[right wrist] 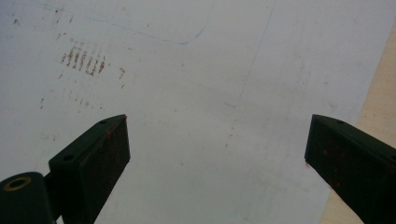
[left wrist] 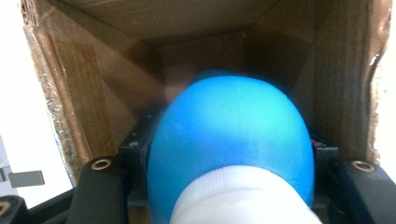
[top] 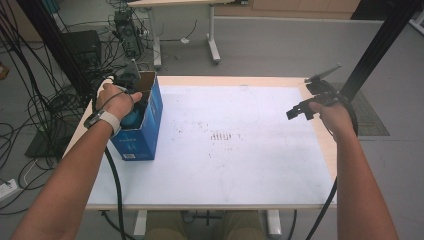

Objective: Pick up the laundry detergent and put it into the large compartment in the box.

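Hand-held gripper [left wrist: 229, 186] with blue bulb [left wrist: 231, 140], seemingly inside box [top: 150, 107]

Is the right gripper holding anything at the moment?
No. In the right gripper view the right gripper has its fingers wide apart over the bare white table, nothing between them.

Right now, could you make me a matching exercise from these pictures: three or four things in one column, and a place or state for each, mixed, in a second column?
1. blue ball
2. cardboard box
3. right gripper
4. left gripper

a. open above the white table top
b. stands at the table's left edge
c. clamped between two jaws
d. reaches into the box, shut

Pairs: 1-c, 2-b, 3-a, 4-d
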`<state>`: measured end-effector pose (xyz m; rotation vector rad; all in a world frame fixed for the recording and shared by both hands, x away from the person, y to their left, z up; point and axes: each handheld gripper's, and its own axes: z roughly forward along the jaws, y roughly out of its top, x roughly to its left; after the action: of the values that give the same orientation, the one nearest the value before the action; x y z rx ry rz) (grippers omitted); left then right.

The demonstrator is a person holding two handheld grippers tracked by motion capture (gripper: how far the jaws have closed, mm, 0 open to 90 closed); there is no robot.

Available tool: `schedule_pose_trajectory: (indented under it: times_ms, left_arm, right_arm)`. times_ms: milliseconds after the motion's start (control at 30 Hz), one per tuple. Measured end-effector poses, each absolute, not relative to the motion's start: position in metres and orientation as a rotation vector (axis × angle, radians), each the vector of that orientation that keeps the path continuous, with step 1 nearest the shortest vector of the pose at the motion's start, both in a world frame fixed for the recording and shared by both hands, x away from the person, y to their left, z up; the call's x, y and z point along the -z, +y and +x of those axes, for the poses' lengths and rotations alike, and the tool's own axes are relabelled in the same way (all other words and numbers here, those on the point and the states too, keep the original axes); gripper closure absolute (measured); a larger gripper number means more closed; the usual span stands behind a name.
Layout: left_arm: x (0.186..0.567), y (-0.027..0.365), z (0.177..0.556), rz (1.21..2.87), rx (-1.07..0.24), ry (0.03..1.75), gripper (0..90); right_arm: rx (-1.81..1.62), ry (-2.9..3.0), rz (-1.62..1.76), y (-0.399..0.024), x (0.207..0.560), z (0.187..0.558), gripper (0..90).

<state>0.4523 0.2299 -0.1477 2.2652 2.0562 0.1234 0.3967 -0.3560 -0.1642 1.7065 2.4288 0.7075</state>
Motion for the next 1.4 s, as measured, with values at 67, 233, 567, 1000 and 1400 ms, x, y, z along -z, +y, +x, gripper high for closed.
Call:
schedule_pose_trajectory:
  times_ms: [67,233,567,1000,1400]
  left_arm:
    - [0.1478,0.2300,0.4524,2.264,-0.123,2.057,37.7]
    - [0.1479,0.2297,0.4525,2.264,-0.123,2.057,37.7]
    - [0.1479,0.2309,0.4523,2.258,-0.119,2.061,37.7]
    - [0.1481,0.2310,0.4525,2.256,-0.119,2.064,37.8]
    - [0.1483,0.2320,0.4515,2.251,-0.118,2.065,37.8]
  right_arm:
    - [-0.704,2.427,1.711,-0.3567,0.1643,0.3966,6.5]
    - [-0.704,2.427,1.714,-0.3569,0.1642,0.3967,6.5]
    - [-0.703,2.429,1.707,-0.3559,0.1636,0.3978,6.5]
    - [-0.704,2.426,1.714,-0.3575,0.1633,0.3978,6.5]
    - [-0.703,2.428,1.711,-0.3563,0.1624,0.3976,6.5]
